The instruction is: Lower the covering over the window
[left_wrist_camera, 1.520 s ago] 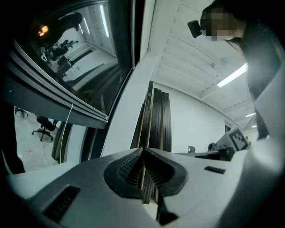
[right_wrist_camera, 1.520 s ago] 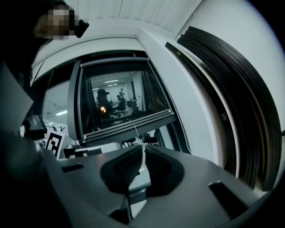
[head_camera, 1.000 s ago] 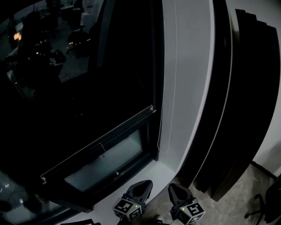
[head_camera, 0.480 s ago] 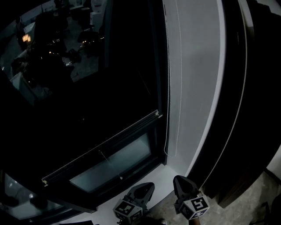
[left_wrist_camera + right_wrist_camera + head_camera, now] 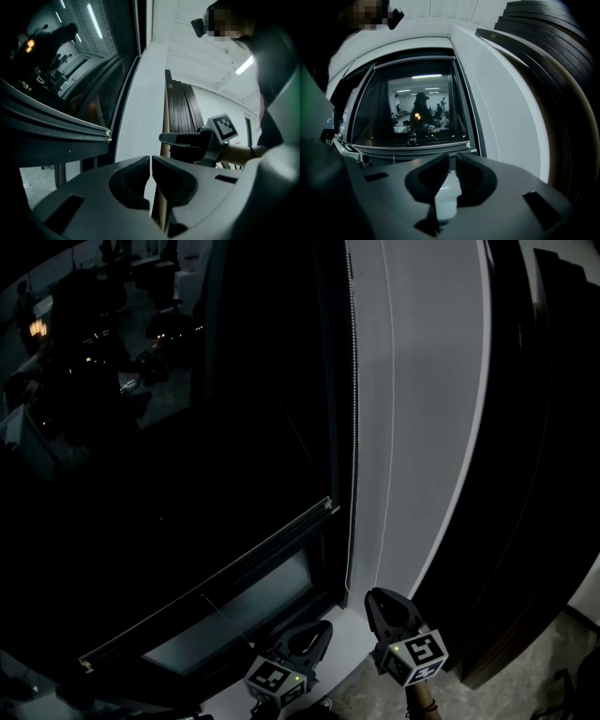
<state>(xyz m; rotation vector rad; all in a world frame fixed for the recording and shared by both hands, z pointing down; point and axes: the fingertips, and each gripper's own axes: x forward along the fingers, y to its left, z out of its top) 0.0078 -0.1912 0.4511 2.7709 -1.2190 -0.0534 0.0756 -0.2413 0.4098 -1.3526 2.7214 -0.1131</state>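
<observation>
The blind (image 5: 187, 521) is down over most of the glass (image 5: 239, 601). Its bottom rail (image 5: 211, 579) hangs low and runs slantwise across the head view. Between the rail and the white sill (image 5: 345, 620) a pale strip of glass is uncovered. A thin cord (image 5: 227, 620) hangs from about the rail's middle, down across that strip. Dim reflections (image 5: 112, 343) of a lit room show in the dark upper left.

A bead chain (image 5: 352, 427) runs down the blind's right edge, and its lower end is near the sill. Just right of it stands a pale wall panel (image 5: 422, 381), and further right a stack of dark slats (image 5: 525, 474).

Both claws sit low in the head view, side by side over the sill's near edge, and point towards the blind. The left claw (image 5: 322, 626) is below the rail's right end, apart from it. Its jaws are drawn together with only a hairline slit between them, and nothing is in it. The right claw (image 5: 375, 598) is near the chain's lower end but to its right, not touching it. Its jaws have just opened a little and now stand narrowly apart. The gap is empty and only the pale sill shows through it. In the right gripper view the chain hangs to the right of the jaws, and the rail crosses just above their tips. The left gripper view shows the right claw level, beside the slats.
</observation>
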